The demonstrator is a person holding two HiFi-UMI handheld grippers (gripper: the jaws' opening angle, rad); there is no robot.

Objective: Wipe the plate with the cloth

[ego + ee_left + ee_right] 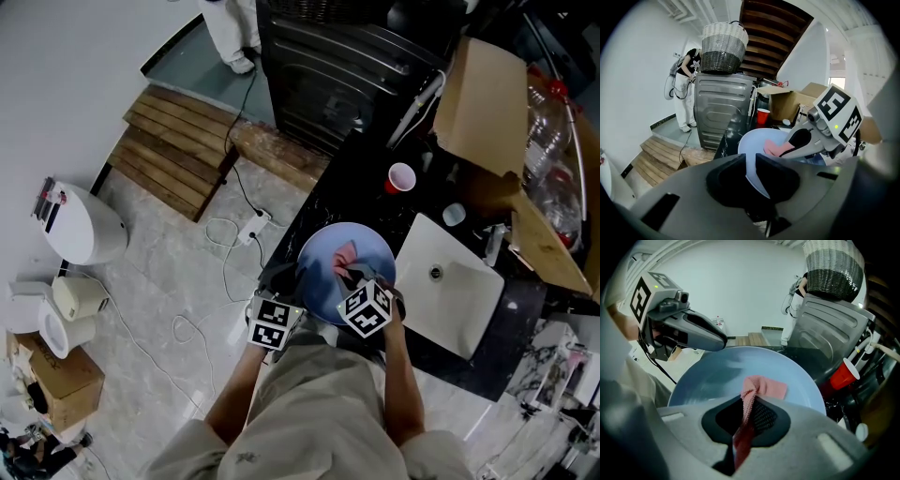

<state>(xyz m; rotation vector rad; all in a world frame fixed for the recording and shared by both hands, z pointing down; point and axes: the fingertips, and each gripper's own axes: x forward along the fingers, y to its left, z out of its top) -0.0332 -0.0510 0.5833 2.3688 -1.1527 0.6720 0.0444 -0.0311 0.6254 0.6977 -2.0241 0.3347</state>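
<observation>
Looking left first: wooden pallet (pixel 178 150) on the floor, off the bench (pixel 328 197). Behind it, dark steel machine (pixel 719 108) with a wicker basket (pixel 723 47) on top.

Gripping with left gripper (pixel 751 161): jaws clamped on the near left rim of the pale blue plate (pixel 761 138), rim edge running up through the gap between them. Plate face up, over the bench's near left corner, just left of the white sink (pixel 450 281); cannot tell whether touching the bench.

Pressing pink cloth (pixel 764 386) onto the plate's middle with right gripper (pixel 749 412): jaws closed on a bunched fold of cloth, tail hanging down between them, free end spread flat on the plate face. Right gripper reaching in over the plate's near right rim.

Red cup (pixel 400 177) upright farther back on the bench, well apart from the plate, beyond the sink's far left corner. Cardboard box (pixel 483 103) at the bench's far right corner, clear plastic bottle (pixel 548 141) just beside it.
</observation>
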